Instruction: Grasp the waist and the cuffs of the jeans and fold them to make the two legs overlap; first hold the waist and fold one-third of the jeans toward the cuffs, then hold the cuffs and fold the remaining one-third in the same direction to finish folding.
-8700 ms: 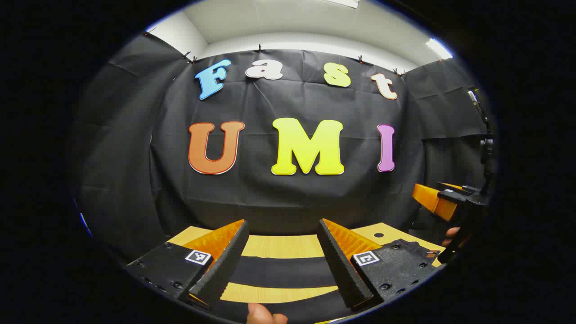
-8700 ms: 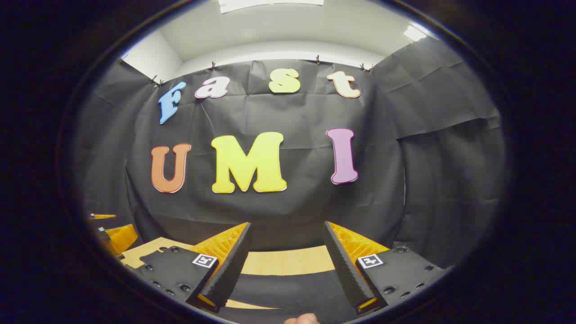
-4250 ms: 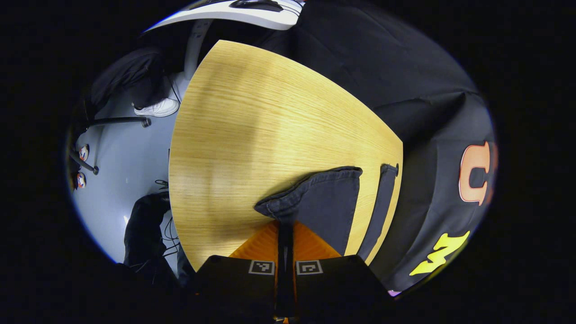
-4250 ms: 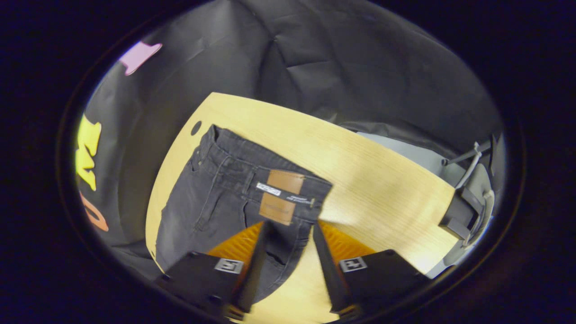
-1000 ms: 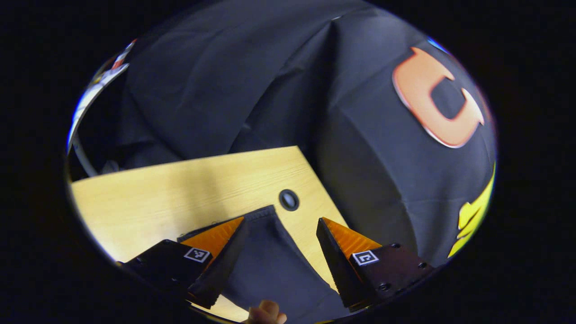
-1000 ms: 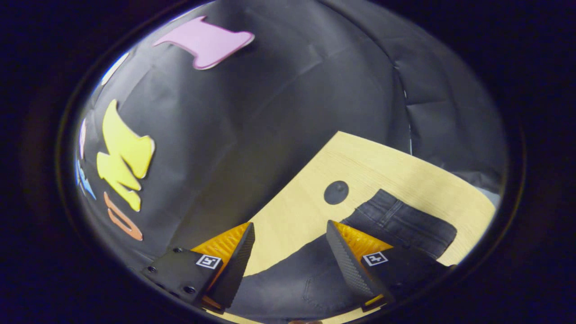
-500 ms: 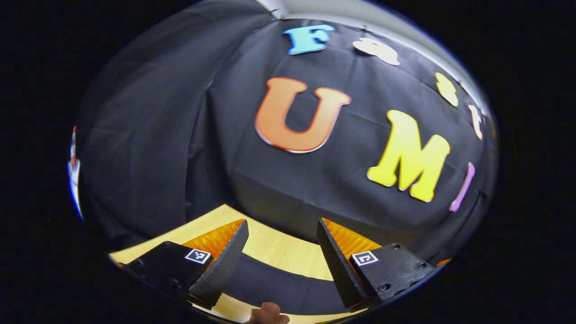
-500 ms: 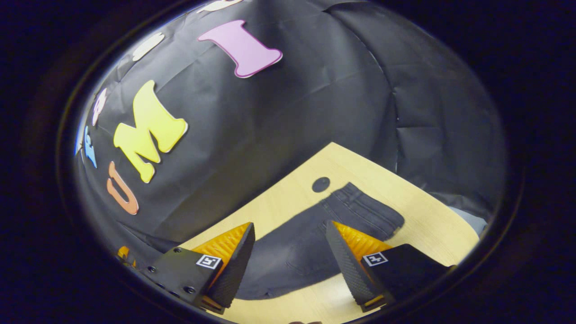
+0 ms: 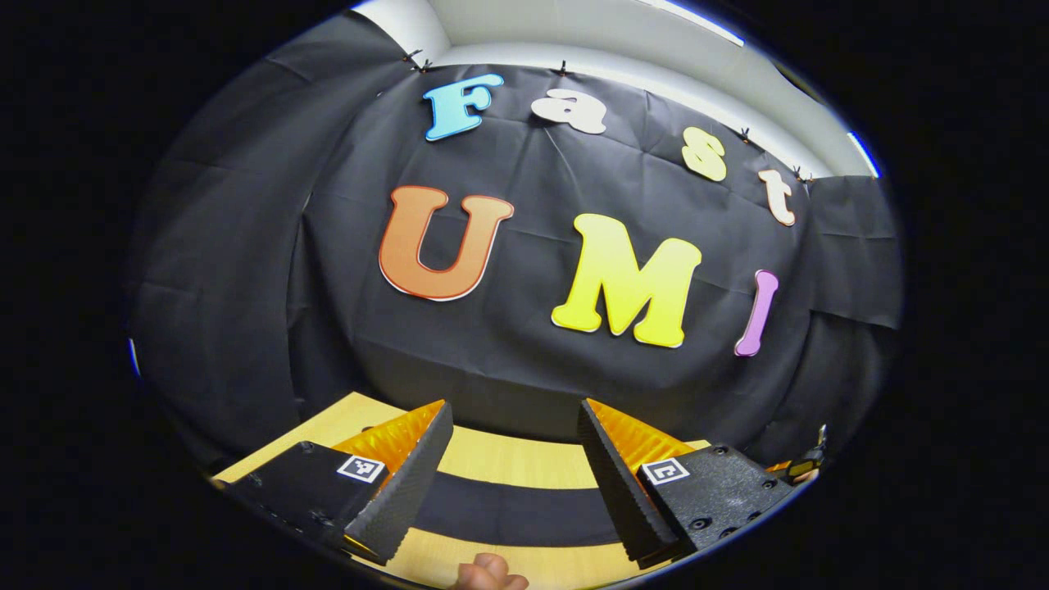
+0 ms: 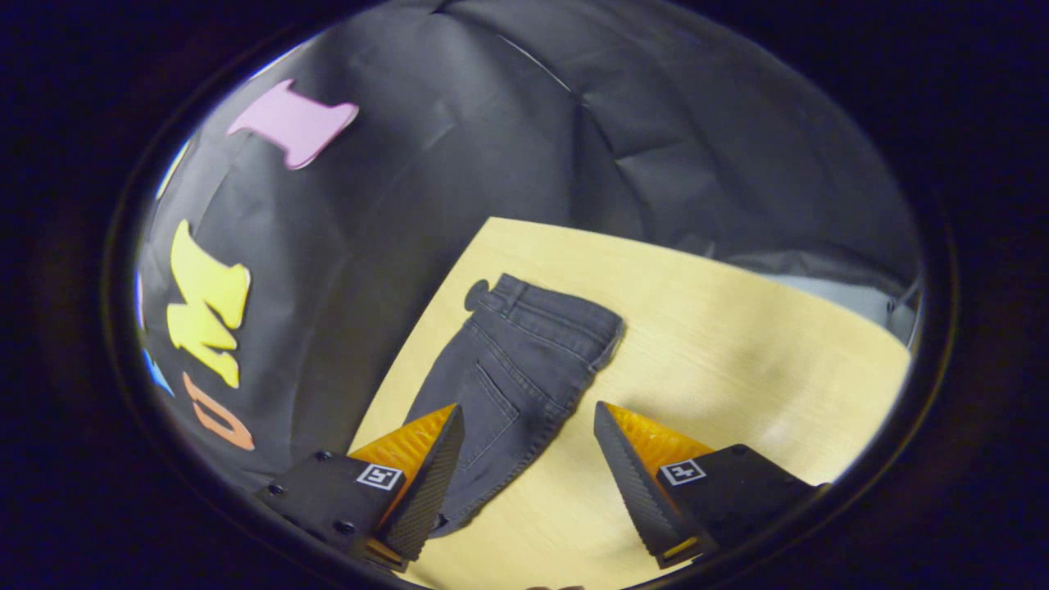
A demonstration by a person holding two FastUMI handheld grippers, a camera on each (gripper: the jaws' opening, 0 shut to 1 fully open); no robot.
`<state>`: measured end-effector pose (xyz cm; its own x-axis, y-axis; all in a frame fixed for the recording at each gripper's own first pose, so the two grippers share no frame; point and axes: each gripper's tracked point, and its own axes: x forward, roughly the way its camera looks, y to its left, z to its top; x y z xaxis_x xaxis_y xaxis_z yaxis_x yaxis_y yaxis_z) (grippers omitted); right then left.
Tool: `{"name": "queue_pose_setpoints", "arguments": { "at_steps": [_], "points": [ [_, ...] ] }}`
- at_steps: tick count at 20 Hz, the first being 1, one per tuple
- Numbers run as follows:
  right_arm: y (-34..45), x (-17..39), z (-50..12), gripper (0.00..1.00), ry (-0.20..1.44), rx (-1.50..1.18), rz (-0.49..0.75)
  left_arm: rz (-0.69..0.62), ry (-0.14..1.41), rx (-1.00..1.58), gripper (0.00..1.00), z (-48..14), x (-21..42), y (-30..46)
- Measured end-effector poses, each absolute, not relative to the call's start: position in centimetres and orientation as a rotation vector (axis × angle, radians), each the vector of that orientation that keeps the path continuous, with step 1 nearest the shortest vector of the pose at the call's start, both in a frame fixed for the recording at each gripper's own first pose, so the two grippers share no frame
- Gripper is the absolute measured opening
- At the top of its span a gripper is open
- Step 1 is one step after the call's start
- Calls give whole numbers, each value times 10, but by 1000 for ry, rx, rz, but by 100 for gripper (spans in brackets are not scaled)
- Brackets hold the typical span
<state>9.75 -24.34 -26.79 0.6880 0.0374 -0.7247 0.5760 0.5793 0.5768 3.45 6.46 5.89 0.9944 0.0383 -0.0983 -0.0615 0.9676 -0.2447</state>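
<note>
1. Jeans (image 10: 524, 369) lie flat on the desk (image 10: 737, 344), legs overlapped, waist at the far end.
2. Right tongs (image 10: 529, 447) and left tongs (image 9: 515, 455) both stand apart, empty.
3. We judge the denim heavy and limp; grip the waistband corners.

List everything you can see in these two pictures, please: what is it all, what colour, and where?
jeans: one pair, dark grey, flat on the table, waist near its round hole.
table: one, pale wood, under the jeans.
cable hole: one, dark, by the waistband.
booth wall: black cloth, behind the table.
fingertip: one, at the left gripper view's bottom edge.
left claw: one, open, above the jeans.
right claw: one, open, above the jeans.
</note>
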Motion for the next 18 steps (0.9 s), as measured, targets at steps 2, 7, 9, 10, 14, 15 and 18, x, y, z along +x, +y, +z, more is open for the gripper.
{"name": "queue_pose_setpoints", "arguments": {
  "at_steps": [2,7,9,10,14,15,18],
  "points": [
    [-245,97,-277,92,768,978,-380,51,90,-271,98,66,32,61],
    [-244,122,-294,92,722,1164,-390,80,90,-216,98,82,28,76],
    [-238,132,-297,96,720,1176,-361,99,85,-202,100,88,28,87],
    [-234,137,-296,95,723,1183,-347,119,86,-192,100,86,28,94],
    [-238,145,-303,95,723,1223,-362,152,124,-221,98,78,25,103],
    [-243,140,-311,82,735,1208,-386,156,125,-227,98,78,24,103],
    [-245,142,-323,39,727,1208,-410,165,110,-220,98,84,23,105]
  ]
}}
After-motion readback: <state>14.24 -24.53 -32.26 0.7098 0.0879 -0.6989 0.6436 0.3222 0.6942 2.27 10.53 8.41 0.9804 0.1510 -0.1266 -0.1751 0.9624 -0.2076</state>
